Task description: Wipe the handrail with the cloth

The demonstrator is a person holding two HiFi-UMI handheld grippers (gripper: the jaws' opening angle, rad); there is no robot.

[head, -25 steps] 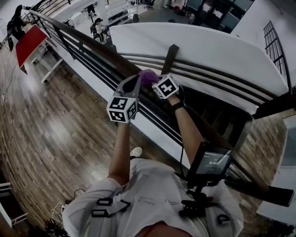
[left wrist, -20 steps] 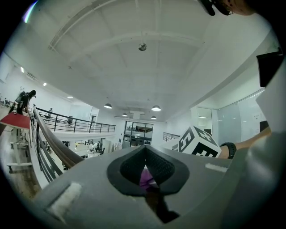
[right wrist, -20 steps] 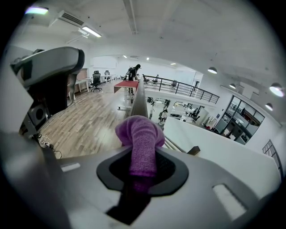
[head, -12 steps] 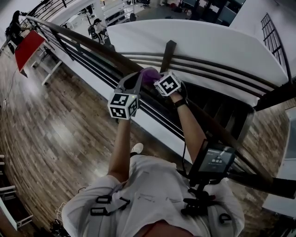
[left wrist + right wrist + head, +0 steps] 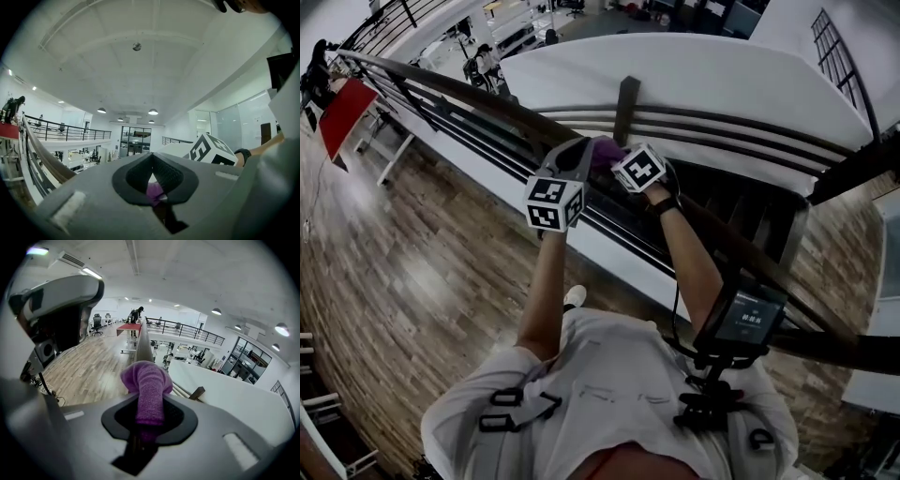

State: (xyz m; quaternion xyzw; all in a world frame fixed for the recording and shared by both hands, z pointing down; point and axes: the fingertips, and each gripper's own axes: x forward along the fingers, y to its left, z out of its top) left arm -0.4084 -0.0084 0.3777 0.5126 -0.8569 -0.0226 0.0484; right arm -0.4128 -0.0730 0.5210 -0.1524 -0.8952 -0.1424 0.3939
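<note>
Purple cloth (image 5: 146, 380) clamped in right claw (image 5: 149, 420) at wooden handrail (image 5: 478, 97); left claw (image 5: 153, 186) pinches it too; plank floor (image 5: 403, 267), office (image 5: 508, 39) below.

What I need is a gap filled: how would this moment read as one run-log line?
task: wipe handrail | right tongs: shut on purple cloth | left tongs: shut on purple cloth | purple cloth at handrail

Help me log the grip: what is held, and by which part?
The purple cloth: right gripper clamps a bunched fold, left gripper pinches a small edge.
</note>
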